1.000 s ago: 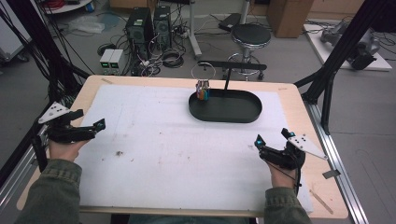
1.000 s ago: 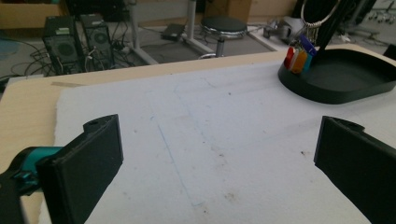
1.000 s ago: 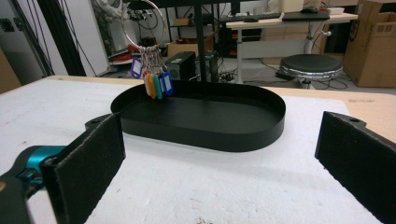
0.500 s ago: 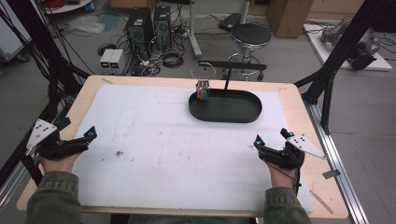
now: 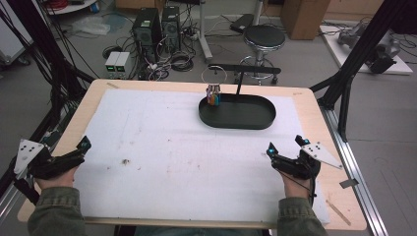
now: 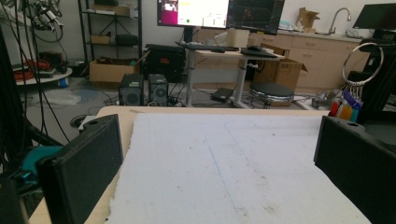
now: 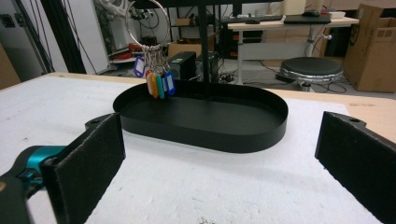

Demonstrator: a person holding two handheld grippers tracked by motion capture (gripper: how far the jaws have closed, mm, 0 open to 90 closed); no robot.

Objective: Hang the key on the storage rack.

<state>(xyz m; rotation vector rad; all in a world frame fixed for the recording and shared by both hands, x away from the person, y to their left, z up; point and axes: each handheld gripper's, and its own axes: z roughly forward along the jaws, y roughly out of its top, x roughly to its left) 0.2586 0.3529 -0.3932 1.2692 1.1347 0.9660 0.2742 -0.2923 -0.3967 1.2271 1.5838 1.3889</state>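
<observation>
— So where do the two grippers sit?

— Left gripper (image 5: 74,155) is at the left edge of the surface (image 5: 314,105), half off the white sheet (image 5: 162,142). Right gripper (image 5: 287,152) is near the right edge, on the sheet. A hand (image 5: 295,184) holds it from below.

— And their fingers?

— Spread wide apart on both, nothing between them. In the left gripper view the fingers (image 6: 84,168) frame bare white sheet; in the right gripper view the fingers (image 7: 91,161) frame the tray.

— What's on the surface?

— A black oval tray (image 5: 238,120) toward the far side, right of centre, well apart from both grippers. A post rises from its far rim with a bar across the top, and a metal ring (image 7: 145,23) hangs from the bar's left end. Coloured key tags (image 7: 156,79) dangle from the ring over the tray's left end.

— Anything beyond?

— A round stool (image 5: 264,37) stands on the floor behind.
</observation>
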